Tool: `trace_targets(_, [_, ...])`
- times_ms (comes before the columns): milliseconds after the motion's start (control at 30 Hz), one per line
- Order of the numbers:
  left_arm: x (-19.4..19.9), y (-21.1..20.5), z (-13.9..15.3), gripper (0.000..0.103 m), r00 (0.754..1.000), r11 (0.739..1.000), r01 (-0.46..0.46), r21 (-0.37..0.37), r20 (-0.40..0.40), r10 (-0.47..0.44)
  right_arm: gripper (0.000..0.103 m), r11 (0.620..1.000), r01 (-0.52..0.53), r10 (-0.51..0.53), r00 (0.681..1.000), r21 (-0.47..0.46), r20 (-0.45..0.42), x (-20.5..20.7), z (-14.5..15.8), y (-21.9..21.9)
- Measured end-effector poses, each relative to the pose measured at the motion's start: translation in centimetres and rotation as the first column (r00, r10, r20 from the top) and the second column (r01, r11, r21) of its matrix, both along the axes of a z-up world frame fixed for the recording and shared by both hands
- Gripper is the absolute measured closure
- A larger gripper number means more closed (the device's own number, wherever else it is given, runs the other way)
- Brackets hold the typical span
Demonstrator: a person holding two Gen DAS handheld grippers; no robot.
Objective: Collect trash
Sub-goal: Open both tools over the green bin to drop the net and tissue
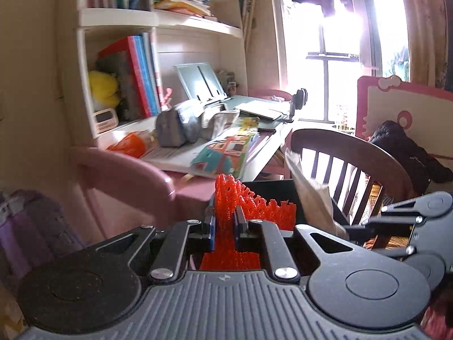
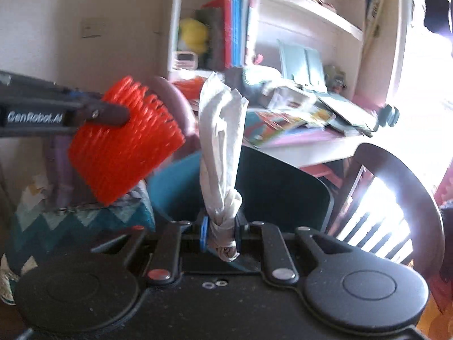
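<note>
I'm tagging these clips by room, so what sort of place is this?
Most likely a child's bedroom or study corner: a pink desk strewn with picture books, a white bookshelf holding books and a yellow plush toy, and a dark wooden chair by a bright window.

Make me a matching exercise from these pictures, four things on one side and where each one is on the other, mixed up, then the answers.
Things:
1. red mesh
2. crumpled paper
3. yellow toy
4. picture book

Places:
A. on the shelf beside the books
B. clamped in the left tongs
C. lying on the desk
D. clamped in the right tongs

Pairs: 1-B, 2-D, 3-A, 4-C
</note>
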State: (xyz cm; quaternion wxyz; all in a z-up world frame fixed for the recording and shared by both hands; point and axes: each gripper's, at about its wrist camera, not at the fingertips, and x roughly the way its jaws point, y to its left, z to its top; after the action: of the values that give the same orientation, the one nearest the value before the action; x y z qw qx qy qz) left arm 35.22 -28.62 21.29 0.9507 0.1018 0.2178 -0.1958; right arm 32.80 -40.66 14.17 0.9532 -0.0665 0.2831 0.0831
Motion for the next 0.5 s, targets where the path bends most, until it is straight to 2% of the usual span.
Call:
trace_targets(100, [1.8, -3.0, -0.9, 0.092, 1.0, 0.999, -0.003, 0.04, -0.012, 0.003, 0.087, 1.0, 0.016, -0.016, 0.999, 0.002, -0.032, 1.3, -0.7, -1.7])
trace_targets(300, [4.8, -6.7, -4.0, 0.092, 0.998, 0.994, -0.027, 0.108, -0.06, 0.034, 0.087, 1.0, 0.005, -0.005, 0.996, -0.001, -0.088, 2.9, -2.3, -2.2])
trace_targets(500, [7.6, -8.8, -7.7, 0.091, 0.979, 0.98, -0.036, 0.197, -0.188, 0.073, 0.086, 1.0, -0.007, 0.003, 0.991, -0.028, -0.135, 3.9, -3.8, -2.2])
